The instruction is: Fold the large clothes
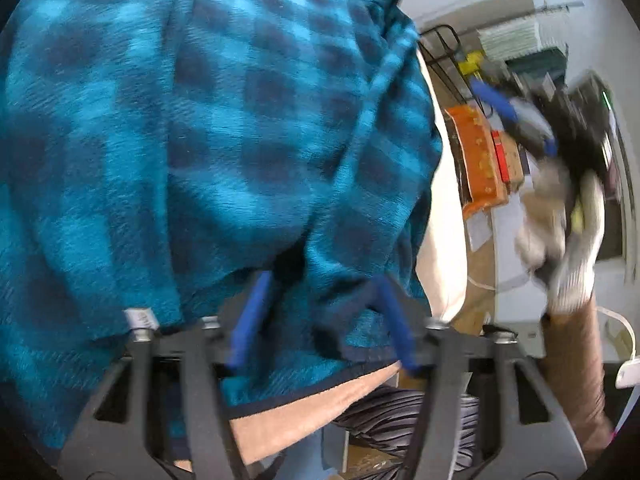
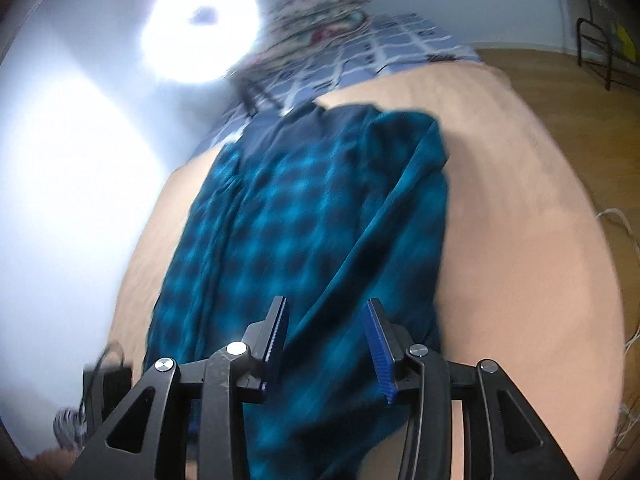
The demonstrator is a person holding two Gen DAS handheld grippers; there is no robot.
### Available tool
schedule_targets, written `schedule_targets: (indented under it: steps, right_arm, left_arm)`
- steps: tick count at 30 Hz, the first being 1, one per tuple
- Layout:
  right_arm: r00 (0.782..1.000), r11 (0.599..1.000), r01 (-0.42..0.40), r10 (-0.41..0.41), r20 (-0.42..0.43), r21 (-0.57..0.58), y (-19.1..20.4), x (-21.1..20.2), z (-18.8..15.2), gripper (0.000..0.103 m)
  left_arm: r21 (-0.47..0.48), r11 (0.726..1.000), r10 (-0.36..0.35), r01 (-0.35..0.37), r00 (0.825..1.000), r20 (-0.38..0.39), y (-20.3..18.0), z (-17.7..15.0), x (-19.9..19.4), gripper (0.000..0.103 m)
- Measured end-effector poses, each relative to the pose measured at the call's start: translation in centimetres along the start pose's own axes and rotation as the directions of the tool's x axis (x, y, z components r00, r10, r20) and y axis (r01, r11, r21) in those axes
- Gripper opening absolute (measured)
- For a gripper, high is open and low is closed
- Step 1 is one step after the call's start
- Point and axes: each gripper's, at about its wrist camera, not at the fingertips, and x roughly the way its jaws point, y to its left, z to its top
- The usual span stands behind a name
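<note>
A large teal and navy checked fleece garment (image 1: 208, 132) fills the left wrist view and lies lengthwise on a beige bed (image 2: 520, 240) in the right wrist view (image 2: 304, 216). My left gripper (image 1: 320, 280) is open, its blue fingers (image 1: 250, 320) spread with a fold of the garment's hem between them. My right gripper (image 2: 326, 308) is open just above the garment's near end, its blue pads (image 2: 378, 344) apart with cloth below them. It also shows blurred at the right of the left wrist view (image 1: 516, 116), held by a gloved hand (image 1: 560, 240).
A blue grid-patterned bedcover (image 2: 384, 44) and a patterned pillow (image 2: 320, 4) lie at the bed's far end. A bright ring lamp (image 2: 200, 28) glares on the left wall. Wood floor (image 2: 560, 92) lies right of the bed. An orange box (image 1: 478, 156) and shelves stand beyond.
</note>
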Motion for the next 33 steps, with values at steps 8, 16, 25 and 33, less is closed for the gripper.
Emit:
schedule_targets:
  steps: [8,16,25,33]
  right_arm:
    - [0.997,0.993,0.078,-0.079,0.015,0.088,-4.7,5.0,9.1,0.046]
    - [0.986,0.953,0.161,-0.165,-0.006,0.256,-10.0,11.3,14.0,0.036]
    - [0.977,0.963,0.179,-0.198,0.080,0.199,-7.5,10.1,14.7,0.000]
    - [0.977,0.985,0.168,-0.162,0.137,-0.033,1.7,8.3,16.7,0.000]
  left_arm:
    - [0.138,0.990,-0.004,0.001,1.000,0.024,-2.8,-1.6,-0.8,0.002]
    - [0.214,0.977,0.008,-0.015,0.999,0.034,-3.7,-1.7,-1.6,0.001]
    - [0.235,0.972,0.014,-0.019,1.000,0.024,-3.5,-2.0,-1.3,0.000]
    - [0.265,0.964,0.013,-0.017,1.000,0.017,-3.6,-4.1,-2.0,0.000]
